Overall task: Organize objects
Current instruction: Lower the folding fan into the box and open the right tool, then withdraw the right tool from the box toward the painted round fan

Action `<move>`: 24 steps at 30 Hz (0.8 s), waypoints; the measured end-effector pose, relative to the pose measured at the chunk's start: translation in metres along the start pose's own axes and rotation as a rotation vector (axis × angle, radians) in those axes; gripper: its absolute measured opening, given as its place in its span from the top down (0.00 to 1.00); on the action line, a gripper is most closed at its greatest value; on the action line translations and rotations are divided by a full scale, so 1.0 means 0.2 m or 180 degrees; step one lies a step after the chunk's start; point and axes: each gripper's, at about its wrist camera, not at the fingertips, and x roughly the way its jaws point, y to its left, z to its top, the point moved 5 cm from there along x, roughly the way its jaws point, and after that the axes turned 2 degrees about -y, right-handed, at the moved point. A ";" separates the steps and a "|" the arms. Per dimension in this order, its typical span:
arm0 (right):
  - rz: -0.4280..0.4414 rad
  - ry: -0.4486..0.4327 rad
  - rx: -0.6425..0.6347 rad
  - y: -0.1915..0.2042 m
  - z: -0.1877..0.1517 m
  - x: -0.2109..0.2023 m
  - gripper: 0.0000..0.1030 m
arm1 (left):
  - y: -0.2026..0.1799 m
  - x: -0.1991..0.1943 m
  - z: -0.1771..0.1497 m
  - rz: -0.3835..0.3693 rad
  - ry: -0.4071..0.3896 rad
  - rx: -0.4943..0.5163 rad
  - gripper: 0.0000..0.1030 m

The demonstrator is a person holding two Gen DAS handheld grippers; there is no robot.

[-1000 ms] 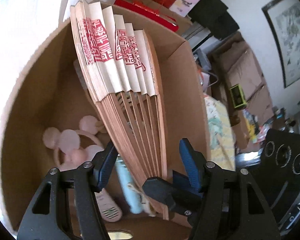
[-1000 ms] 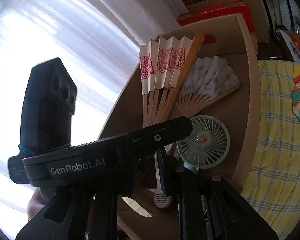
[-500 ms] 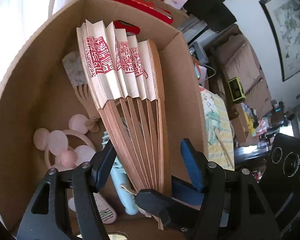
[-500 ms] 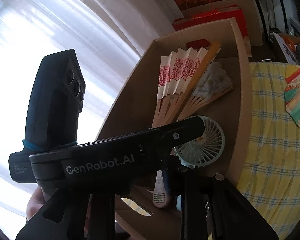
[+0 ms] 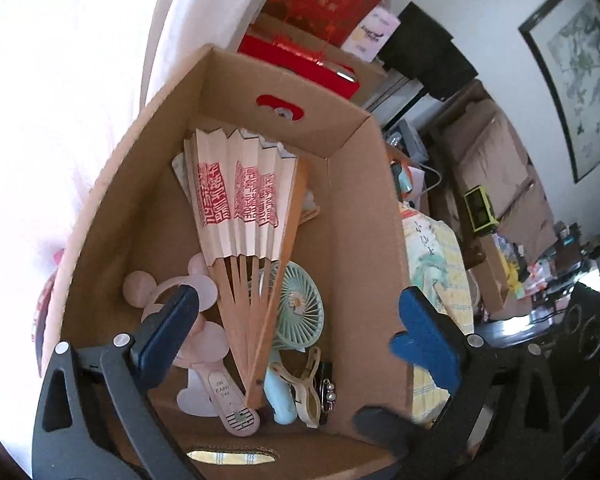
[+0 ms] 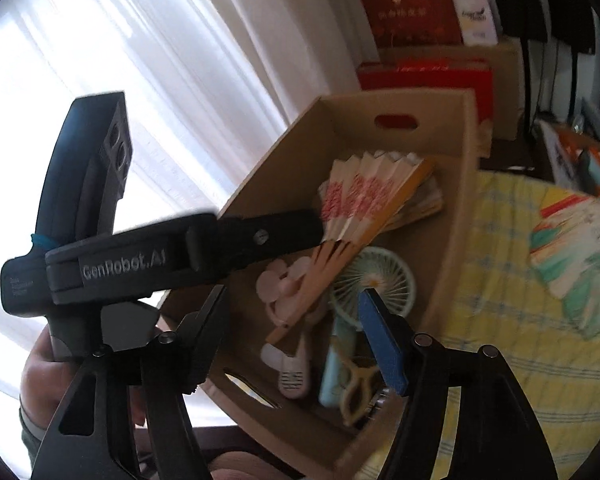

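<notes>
Cardboard box [image 5: 352,216] holds two folding fans [image 5: 240,216], two handheld fans [image 5: 300,308]; both grippers [image 5: 296,332] [image 6: 296,332] opening, empty.

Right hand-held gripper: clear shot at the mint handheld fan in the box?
Probably not cleanly: the paper folding fan lies across the mint fan; only its grille and handle show. The right hand-held gripper, jaws opening, holds nothing.
</notes>
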 end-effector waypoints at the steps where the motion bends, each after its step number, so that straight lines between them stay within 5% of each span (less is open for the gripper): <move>1: -0.0019 -0.0008 0.0007 -0.01 0.00 -0.03 0.31 | -0.03 -0.01 0.00 0.0021 -0.0016 0.0051 0.01; 14: -0.0385 -0.0016 0.0179 -0.26 -0.03 -0.25 0.25 | -0.32 -0.12 -0.08 0.0247 -0.0093 0.0593 0.00; 24: -0.0775 -0.0150 0.0217 -0.48 -0.05 -0.47 0.17 | -0.51 -0.11 -0.16 0.0183 -0.0118 0.0804 0.00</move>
